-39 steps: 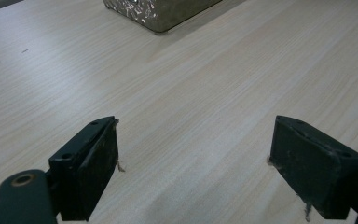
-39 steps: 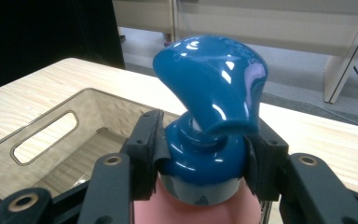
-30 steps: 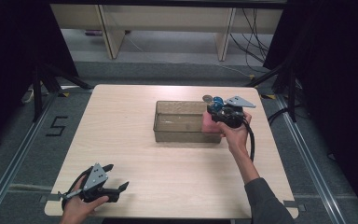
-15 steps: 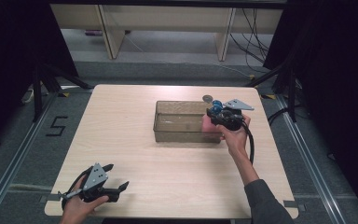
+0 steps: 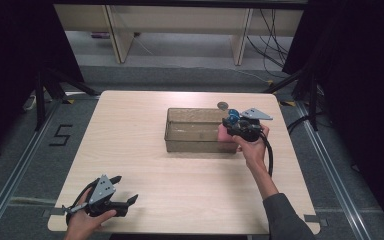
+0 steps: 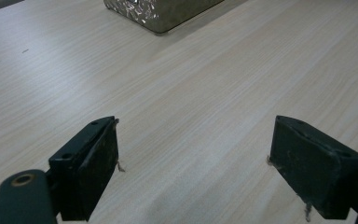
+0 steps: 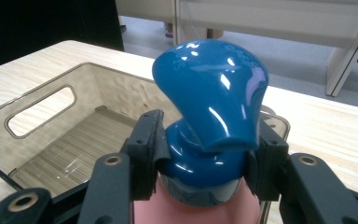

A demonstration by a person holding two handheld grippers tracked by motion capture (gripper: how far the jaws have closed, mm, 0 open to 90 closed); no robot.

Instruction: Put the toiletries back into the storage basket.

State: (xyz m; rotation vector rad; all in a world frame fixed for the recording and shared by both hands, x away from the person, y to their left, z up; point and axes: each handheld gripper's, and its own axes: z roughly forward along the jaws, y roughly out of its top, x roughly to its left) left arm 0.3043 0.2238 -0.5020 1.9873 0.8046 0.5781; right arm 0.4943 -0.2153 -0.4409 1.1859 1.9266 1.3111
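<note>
A tool with a glossy blue knob point(image 7: 214, 93) on a pink body point(image 7: 200, 210) is clamped at its neck in my right gripper point(image 7: 205, 140). In the high view that right gripper point(image 5: 232, 125) hovers at the right end of a clear plastic bin point(image 5: 192, 131), where the blue knob point(image 5: 233, 117) and pink body point(image 5: 224, 134) show at the bin's right wall. The bin's inside point(image 7: 42, 112) holds nothing I can see. My left gripper point(image 5: 126, 189) rests open near the table's front left corner, with bare wood between its jaws point(image 6: 193, 158).
A small round grey object point(image 5: 223, 105) lies on the table just behind the bin. A corner of the bin point(image 6: 163, 11) sits far ahead of the left gripper. The wooden table point(image 5: 130, 130) stands on a grey floor marked "5" point(image 5: 60, 135).
The right gripper with the blue and pink tool has shifted slightly left and toward the near side at the bin's right end. The left gripper has stayed put.
</note>
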